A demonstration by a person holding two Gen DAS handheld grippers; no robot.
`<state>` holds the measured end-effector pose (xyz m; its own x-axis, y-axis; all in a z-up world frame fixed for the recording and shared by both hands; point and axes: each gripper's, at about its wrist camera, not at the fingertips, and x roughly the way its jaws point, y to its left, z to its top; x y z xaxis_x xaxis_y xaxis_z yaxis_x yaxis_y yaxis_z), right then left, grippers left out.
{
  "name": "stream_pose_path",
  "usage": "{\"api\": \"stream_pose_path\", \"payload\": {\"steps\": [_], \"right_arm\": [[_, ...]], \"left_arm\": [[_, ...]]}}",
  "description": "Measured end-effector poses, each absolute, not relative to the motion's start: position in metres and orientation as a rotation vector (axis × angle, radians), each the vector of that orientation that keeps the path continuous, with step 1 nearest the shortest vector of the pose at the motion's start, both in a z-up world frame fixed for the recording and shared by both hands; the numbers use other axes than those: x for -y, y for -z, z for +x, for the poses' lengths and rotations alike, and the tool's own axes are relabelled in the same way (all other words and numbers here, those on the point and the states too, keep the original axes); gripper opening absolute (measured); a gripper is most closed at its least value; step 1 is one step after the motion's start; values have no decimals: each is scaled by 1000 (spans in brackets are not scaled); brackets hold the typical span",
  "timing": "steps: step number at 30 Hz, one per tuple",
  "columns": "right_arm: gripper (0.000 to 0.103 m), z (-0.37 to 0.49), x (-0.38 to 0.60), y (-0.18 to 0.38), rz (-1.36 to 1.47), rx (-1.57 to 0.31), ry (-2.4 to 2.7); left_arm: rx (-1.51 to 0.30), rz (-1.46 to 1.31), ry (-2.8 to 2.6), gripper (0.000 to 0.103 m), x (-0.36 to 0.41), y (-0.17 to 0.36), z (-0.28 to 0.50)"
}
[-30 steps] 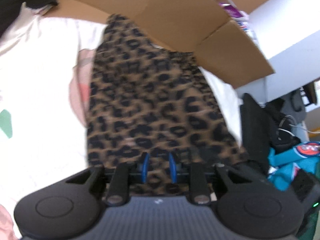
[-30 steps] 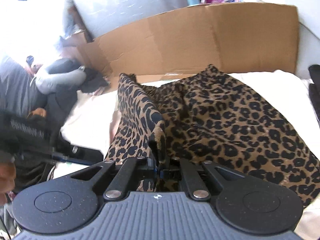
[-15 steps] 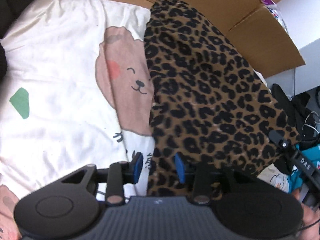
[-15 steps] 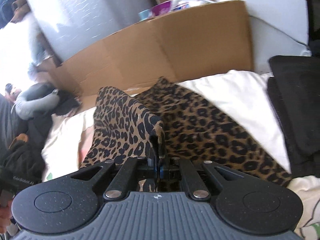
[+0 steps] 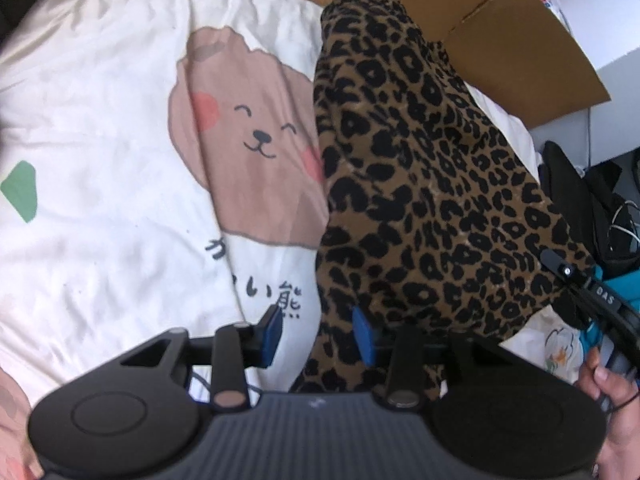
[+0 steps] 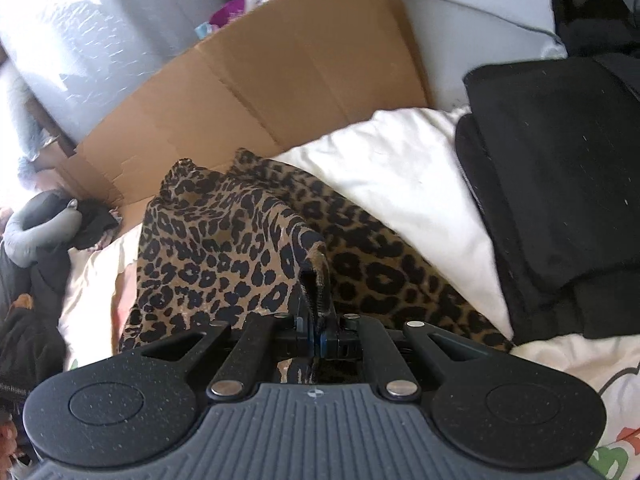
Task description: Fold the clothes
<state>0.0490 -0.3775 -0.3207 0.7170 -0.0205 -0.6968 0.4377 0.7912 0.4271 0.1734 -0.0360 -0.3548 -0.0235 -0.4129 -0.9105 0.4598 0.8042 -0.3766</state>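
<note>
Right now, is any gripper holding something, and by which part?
The right gripper is shut on the hemmed edge of the leopard-print garment. The left gripper is open and holds nothing.

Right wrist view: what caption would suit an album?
Right gripper shut on leopard cloth, lifting a fold over the bed.

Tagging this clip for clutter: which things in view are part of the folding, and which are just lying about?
In the job:
- leopard-print garment
- right tongs, shut on its edge
- left tongs, open
- bear-print sheet, the folding surface

Lying about:
- cardboard box
- black bag
- grey neck pillow
- teal cloth
</note>
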Motion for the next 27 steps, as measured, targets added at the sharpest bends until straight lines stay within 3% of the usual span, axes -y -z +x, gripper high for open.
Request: {"api": "stream_pose_path", "payload": {"steps": [17, 27], "right_arm": [[1, 25, 401, 352, 725, -781, 371], [4, 12, 403, 361, 769, -787, 362]], "left_arm": [[-1490, 59, 726, 42, 37, 366, 164], [-1530, 102, 743, 49, 44, 375, 152]]}}
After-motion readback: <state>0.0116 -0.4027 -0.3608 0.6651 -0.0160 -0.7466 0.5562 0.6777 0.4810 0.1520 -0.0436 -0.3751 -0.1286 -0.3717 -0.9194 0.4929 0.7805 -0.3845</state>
